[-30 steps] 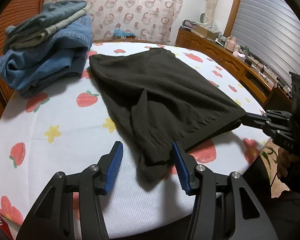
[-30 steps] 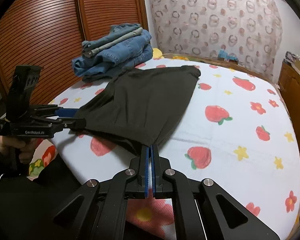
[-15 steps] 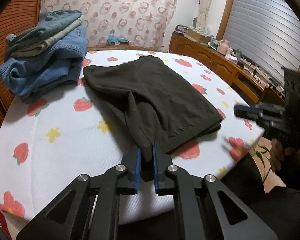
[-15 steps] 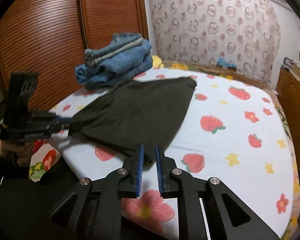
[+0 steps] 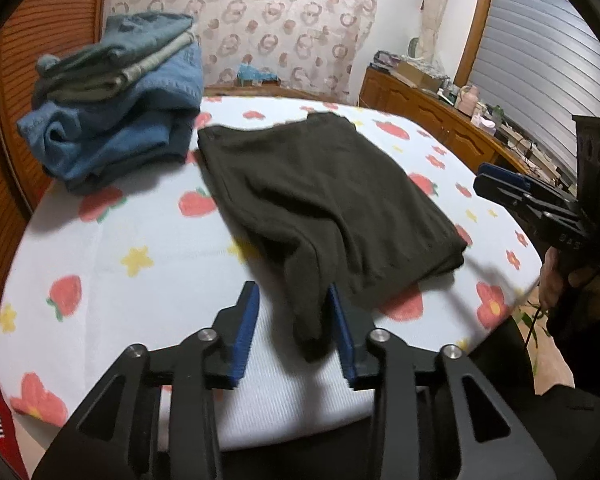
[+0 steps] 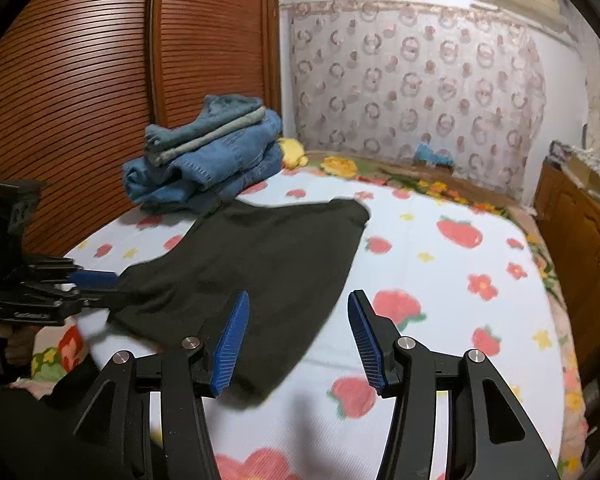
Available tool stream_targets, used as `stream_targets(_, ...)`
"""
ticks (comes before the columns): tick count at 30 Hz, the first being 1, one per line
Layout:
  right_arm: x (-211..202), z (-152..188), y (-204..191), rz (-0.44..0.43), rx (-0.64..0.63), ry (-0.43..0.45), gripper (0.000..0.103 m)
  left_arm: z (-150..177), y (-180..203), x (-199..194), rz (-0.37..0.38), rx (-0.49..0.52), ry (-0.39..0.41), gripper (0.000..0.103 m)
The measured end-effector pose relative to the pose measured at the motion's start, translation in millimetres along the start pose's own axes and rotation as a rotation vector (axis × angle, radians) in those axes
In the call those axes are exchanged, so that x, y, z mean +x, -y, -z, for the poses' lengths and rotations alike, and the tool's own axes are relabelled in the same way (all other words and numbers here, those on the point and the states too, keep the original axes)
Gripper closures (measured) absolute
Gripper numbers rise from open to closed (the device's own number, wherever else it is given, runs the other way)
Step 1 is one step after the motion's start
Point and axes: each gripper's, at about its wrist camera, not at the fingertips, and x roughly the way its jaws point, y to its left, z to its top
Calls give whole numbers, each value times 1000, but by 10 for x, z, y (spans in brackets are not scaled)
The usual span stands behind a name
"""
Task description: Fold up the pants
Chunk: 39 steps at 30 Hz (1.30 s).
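Observation:
Dark pants (image 5: 324, 196) lie folded on the strawberry-print bed sheet (image 5: 140, 240). In the left wrist view my left gripper (image 5: 292, 300) has its jaws opening. A limp near corner of the pants lies between them, against the right blue pad (image 5: 336, 312) and clear of the left one. My right gripper (image 6: 299, 304) hangs over the other near corner of the pants (image 6: 268, 264), its jaws opening wide and its pads off the cloth. Each wrist view shows the other tool: the right gripper (image 5: 480, 182) at the bed's right edge, the left gripper (image 6: 114, 288) by the pants' left corner.
A stack of folded jeans (image 5: 116, 120) sits at the back left of the bed, next to the pants. Slatted wooden doors (image 6: 80, 100) stand behind it. A wooden dresser (image 5: 440, 128) with clutter runs along the right. The bed's rounded near edge is just under both tools.
The right gripper, shut on the pants' edge a second ago, has spread its jaws and let go. The left one closed on the near corner, then opened. The lifted edge now rests on the bed.

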Motion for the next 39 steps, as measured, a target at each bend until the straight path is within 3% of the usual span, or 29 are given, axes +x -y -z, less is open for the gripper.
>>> stream_targets(4, 10, -78, 37, 17, 8, 39, 49, -143, -21, -34, -11, 1, 39, 62)
stream_targets(10, 36, -135, 79, 93, 31, 26, 49, -303, -4, -34, -19, 11, 73, 62)
stream_targets(15, -29, -80, 30, 43, 38, 17, 50, -278, 18, 12, -20, 20, 61, 62)
stream_targets(22, -24, 120, -43, -43, 58, -76, 50, -132, -24, 74, -23, 6, 31, 62)
stream_targets(29, 108, 117, 36, -77, 117, -132, 62, 5, -47, 111, -28, 5, 13, 62)
stream_targets(39, 391, 142, 46, -123, 159, -228, 62, 82, -60, 186, -16, -13, -23, 62)
